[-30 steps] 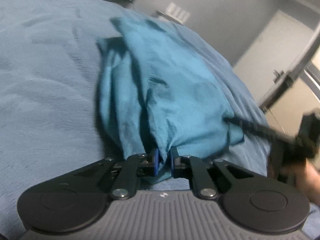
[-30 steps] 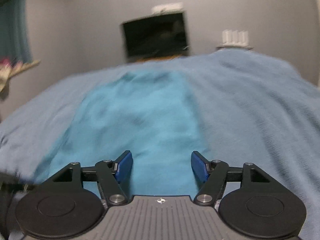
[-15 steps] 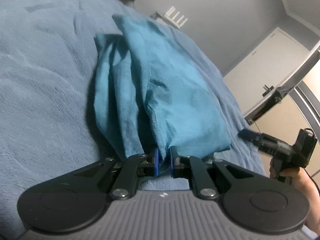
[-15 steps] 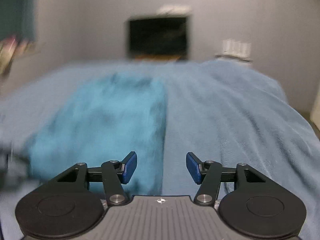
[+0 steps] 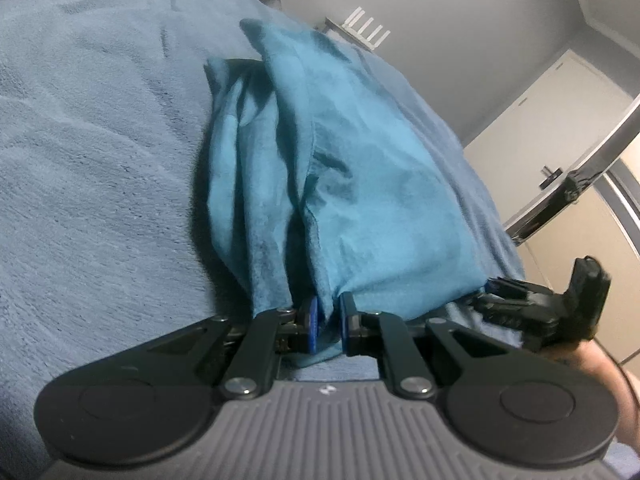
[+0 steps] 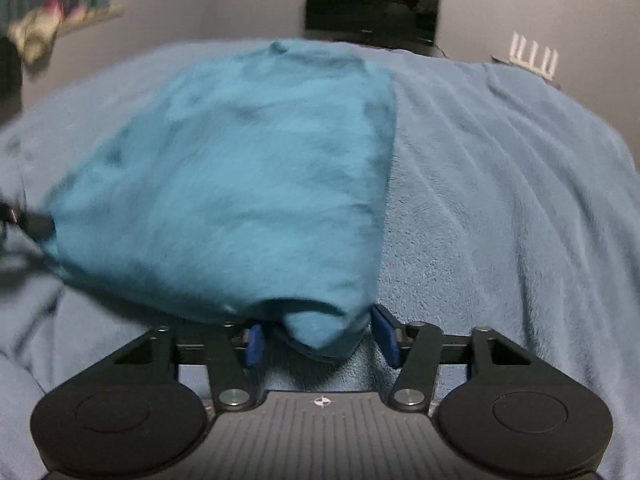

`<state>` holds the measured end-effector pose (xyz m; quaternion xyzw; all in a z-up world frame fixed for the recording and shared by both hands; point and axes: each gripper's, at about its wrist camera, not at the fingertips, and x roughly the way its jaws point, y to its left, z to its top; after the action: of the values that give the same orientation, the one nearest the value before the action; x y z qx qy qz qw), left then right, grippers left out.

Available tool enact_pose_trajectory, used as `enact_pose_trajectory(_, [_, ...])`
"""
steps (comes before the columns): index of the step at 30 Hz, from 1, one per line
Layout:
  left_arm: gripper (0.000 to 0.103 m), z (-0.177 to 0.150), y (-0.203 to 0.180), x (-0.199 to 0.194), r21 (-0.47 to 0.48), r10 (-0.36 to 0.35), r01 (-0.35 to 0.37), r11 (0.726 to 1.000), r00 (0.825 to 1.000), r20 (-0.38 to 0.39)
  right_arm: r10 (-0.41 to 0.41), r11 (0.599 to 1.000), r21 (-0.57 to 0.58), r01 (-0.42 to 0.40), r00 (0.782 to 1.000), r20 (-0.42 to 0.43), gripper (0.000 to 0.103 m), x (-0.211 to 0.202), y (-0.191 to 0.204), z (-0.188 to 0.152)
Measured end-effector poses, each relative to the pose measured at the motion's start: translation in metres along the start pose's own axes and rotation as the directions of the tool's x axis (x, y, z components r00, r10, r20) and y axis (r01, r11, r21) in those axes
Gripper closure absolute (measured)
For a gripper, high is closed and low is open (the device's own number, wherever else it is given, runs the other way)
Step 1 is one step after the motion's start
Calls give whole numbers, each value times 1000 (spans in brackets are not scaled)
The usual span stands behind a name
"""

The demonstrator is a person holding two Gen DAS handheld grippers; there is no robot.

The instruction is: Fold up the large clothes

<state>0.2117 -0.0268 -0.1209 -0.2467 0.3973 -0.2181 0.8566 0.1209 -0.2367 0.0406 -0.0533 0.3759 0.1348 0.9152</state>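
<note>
A teal garment lies folded lengthwise on the light blue blanket. My left gripper is shut on the garment's near left corner. In the right wrist view the garment spreads ahead, and its near right corner hangs between the blue pads of my right gripper, which is open around it. The right gripper also shows in the left wrist view, at the garment's right corner. The left gripper's tip shows at the left edge of the right wrist view.
The blanket covers the whole bed. A dark TV stands at the far wall, a white router beside it. A door and a wardrobe are to the right.
My right gripper came back in to the garment's near right corner, which now sits between its open pads. My left gripper kept its grip and barely moved.
</note>
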Motion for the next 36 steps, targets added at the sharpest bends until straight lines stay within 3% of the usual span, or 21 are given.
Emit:
enact_pose_trajectory(3, [96,0,1,7,-3,7,-7,1000,1000,-22,31,991,135,-24,998,-48,65,-5,-23,-5])
enact_pose_trajectory(7, [96,3,9,6,-50,-33,32,998,999,-20,67,982,181,-50,994,-85,68,-14,-32,-8])
enact_pose_trajectory(10, [95,4,10,-3,-75,-52,51,996,999,-8,99,984,150,-98,995,-4,62,-46,-32,-3])
enact_pose_trajectory(11, [92,6,8,-6,-70,-38,38,997,999,5,108,984,136,-113,993,42,54,-57,-32,-2])
enact_pose_trajectory(12, [92,8,6,-12,-63,-16,18,998,999,32,106,986,123,-117,990,90,47,-68,-32,-1])
enact_pose_trajectory(15, [90,17,-12,-35,14,37,-40,999,985,167,95,990,80,-115,971,221,46,-84,-30,3])
enact_pose_trajectory(16, [87,23,-21,-37,50,28,-38,998,981,193,91,991,74,-113,962,256,45,-84,-28,4])
enact_pose_trajectory(18, [65,34,-43,-31,99,14,-37,994,976,218,80,992,71,-105,952,294,44,-75,-25,12])
enact_pose_trajectory(23, [40,57,-107,31,188,-22,-17,982,979,203,24,997,63,-49,937,349,44,-36,-5,17])
enact_pose_trajectory(26, [37,59,-139,75,265,30,-75,961,985,169,12,999,38,-23,959,283,45,-11,-1,17])
enact_pose_trajectory(28, [37,57,-145,105,296,135,-154,943,987,83,-13,996,87,-8,970,241,45,-6,-10,14])
enact_pose_trajectory(30, [37,50,-142,117,355,237,-239,903,970,51,-17,987,158,-14,981,191,44,-5,-24,11])
enact_pose_trajectory(32, [37,39,-135,109,396,292,-303,867,952,90,-23,979,203,-11,986,166,40,-8,-37,7])
enact_pose_trajectory(33, [37,34,-128,101,383,319,-332,862,942,101,-26,975,222,-11,987,160,39,-10,-40,6])
enact_pose_trajectory(36, [37,25,-99,69,307,337,-352,884,936,103,-36,958,288,-9,988,149,37,-16,-51,4])
